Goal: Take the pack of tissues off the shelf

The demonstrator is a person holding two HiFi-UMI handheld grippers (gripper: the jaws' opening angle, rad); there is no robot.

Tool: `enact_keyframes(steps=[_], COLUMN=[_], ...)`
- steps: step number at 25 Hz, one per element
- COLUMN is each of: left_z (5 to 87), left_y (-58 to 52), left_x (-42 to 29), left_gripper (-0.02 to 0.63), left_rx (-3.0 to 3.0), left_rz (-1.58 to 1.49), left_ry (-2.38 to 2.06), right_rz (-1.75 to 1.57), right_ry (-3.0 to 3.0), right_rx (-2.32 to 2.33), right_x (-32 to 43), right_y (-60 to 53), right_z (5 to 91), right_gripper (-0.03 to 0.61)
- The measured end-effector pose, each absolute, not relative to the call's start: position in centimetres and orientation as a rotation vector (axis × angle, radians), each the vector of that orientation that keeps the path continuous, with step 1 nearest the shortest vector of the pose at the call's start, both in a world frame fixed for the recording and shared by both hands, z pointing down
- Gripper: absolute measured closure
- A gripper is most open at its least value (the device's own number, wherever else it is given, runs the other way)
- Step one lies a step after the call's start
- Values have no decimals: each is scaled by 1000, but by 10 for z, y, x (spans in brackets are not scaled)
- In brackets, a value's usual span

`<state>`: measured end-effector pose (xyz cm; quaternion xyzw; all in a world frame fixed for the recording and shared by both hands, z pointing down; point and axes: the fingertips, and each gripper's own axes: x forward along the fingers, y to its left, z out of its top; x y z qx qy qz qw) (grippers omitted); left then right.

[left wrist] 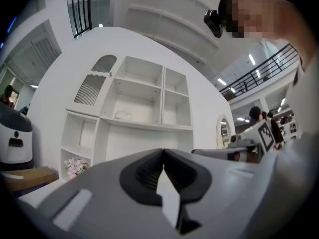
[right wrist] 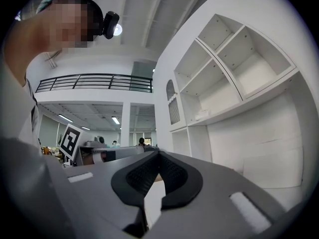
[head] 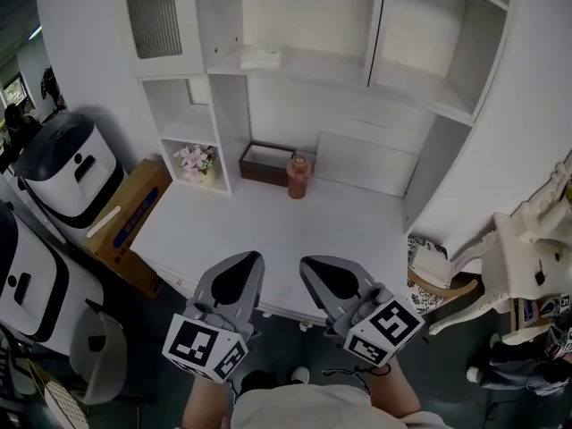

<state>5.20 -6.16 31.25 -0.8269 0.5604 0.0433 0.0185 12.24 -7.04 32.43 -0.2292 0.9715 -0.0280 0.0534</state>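
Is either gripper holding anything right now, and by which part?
Nothing is held. The left gripper and the right gripper are both shut and empty; the pack of tissues lies untouched on the shelf.

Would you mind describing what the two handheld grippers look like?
Both the left gripper and the right gripper have smooth grey, wedge-shaped shells with a black ribbed lining round the jaws. Each carries at its back a white marker cube printed with black squares. The person wears a pale top.
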Motion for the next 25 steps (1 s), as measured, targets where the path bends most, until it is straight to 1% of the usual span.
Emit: enact_keyframes(steps=[11, 25], left_z=[315, 308], left_y=[-84, -127], left_x=[37, -11], left_gripper=[612, 612], left_rx=[-2613, -2735], left_rz=[131, 148], left_ry=[1696, 1547], right_rz=[-103, -116], right_ry=[2937, 2889], right_rx=[-754, -949], right_x=[106, 61], right_y=[-92, -124], right_z=[325, 321], right_gripper=[578, 578])
